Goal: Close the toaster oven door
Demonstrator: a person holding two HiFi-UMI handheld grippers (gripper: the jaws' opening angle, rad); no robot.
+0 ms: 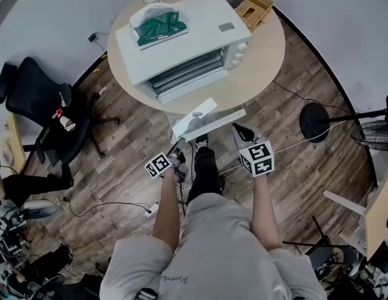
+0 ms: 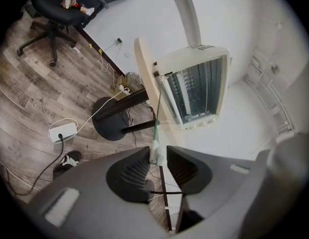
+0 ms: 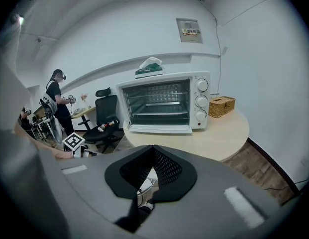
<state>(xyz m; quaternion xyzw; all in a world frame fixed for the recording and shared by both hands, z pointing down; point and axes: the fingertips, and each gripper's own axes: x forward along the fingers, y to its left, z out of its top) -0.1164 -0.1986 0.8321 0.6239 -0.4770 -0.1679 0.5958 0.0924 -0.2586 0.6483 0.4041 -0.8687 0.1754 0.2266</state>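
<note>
A white toaster oven point(image 1: 187, 39) stands on the round wooden table point(image 1: 262, 61). Its glass door point(image 1: 212, 120) is swung down and open, reaching out past the table's near edge. My left gripper point(image 1: 179, 145) is at the door's outer left corner. In the left gripper view the jaws point(image 2: 157, 156) are shut on the pane's thin green-tinted edge, with the oven's open cavity point(image 2: 196, 91) beyond. My right gripper point(image 1: 242, 131) hovers just off the door's right corner, shut and empty. In the right gripper view its fingertips point(image 3: 153, 151) meet and point at the oven point(image 3: 164, 103).
A tray with a green cloth point(image 1: 157, 25) lies on top of the oven, and a wicker basket point(image 1: 255, 8) sits behind it. A black office chair point(image 1: 37, 99) stands at the left and a floor fan point(image 1: 368, 130) at the right. A person point(image 3: 55, 101) stands far off.
</note>
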